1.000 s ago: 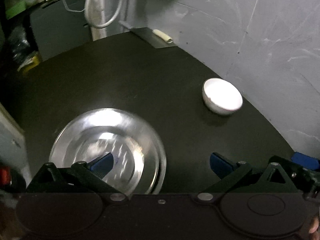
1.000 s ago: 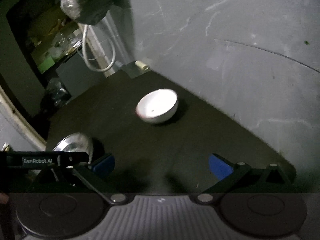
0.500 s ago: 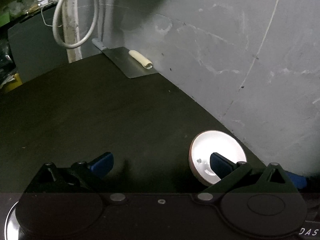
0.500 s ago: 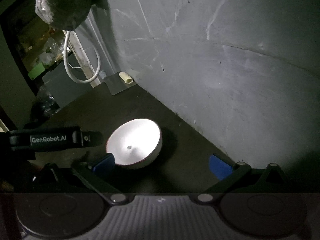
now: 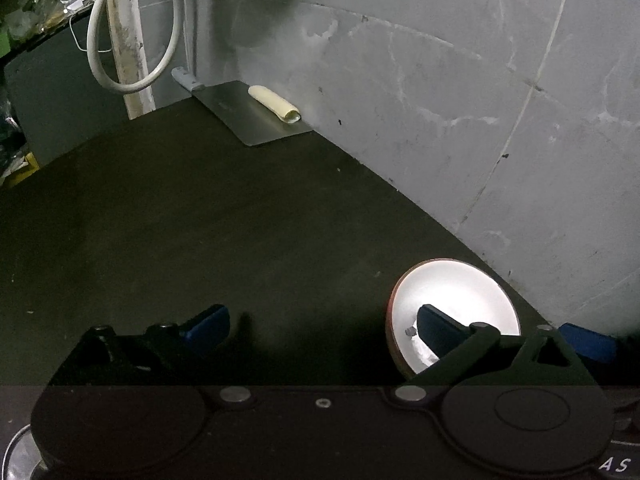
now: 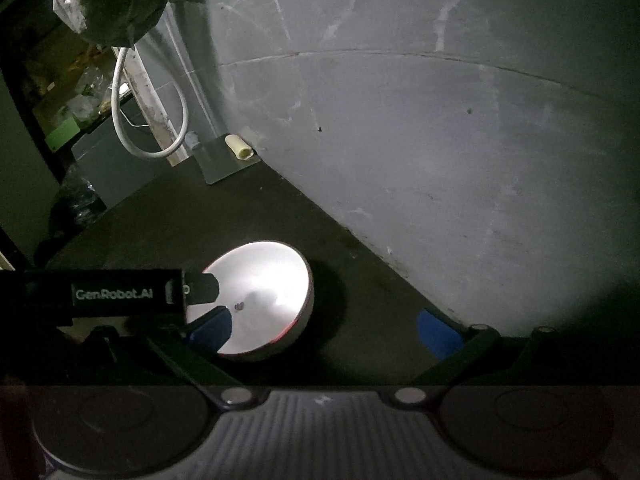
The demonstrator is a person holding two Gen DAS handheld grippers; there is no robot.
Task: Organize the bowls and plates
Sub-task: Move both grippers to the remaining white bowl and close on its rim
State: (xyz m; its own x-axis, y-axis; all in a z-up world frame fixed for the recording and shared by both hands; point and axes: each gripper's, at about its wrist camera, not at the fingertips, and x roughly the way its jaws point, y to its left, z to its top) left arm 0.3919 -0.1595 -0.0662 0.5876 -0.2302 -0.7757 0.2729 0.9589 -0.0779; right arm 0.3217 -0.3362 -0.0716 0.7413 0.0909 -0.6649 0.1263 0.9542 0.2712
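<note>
Behind both grippers' fingers (image 5: pixel 438 330), white bowl (image 5: pixel 460 292) partly hidden.

White lettering "GenRobot.AI" stands on the black body of the left claw (image 6: pixel 120 294), seen from the right wrist. Letters "AS" (part of a longer word, cut off) show at the left view's lower right corner.

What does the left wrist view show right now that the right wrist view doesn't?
Only the left wrist view: the rim of a metal plate at the bottom left corner, and the cleaver's handle. Only the right wrist view: a bag hanging up top, and the left gripper's body reaching in beside the bowl. Both: the white bowl, the cleaver, the cream roll, the looped white cable and the grey wall.
</note>
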